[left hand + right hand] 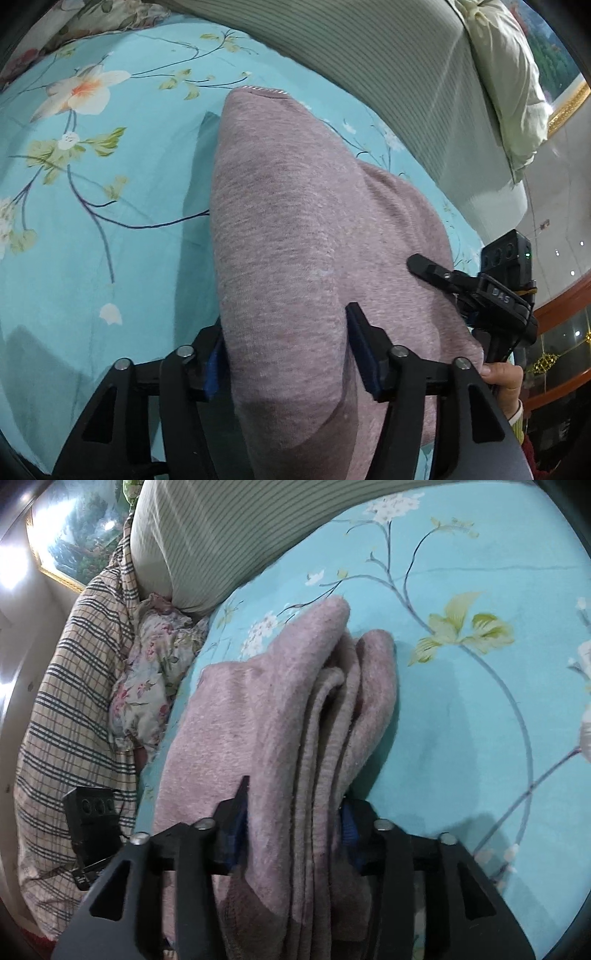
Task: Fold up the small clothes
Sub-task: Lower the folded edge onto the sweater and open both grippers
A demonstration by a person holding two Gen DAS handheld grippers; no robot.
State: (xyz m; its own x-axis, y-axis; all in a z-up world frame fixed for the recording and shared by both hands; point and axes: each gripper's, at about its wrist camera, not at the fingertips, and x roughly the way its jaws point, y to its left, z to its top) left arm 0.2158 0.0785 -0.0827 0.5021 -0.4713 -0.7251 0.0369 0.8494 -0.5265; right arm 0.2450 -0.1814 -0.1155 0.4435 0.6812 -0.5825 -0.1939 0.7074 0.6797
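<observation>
Two tongs straddle one folded pink garment on the bed. In the left wrist view the garment fills the centre and lower frame; in the right wrist view its stacked edges run from centre to bottom.

Handling, as judged: soft, light knit, limp, not slippery, not fragile. Layers will slide apart if taken singly. Best hold is across the whole stack at the near edge, all layers pinched together.

Appearance: mauve-pink heathered knit, slightly fuzzy. Several layers show side-on in the right wrist view, with a ribbed hem among them and stitching at lower frame. A small pale trim shows at the far tip, upper centre of the left view.

Left tongs: released, a gap at the right pad. Right tongs: parted about the stack; whether the pads press, cannot tell.
</observation>
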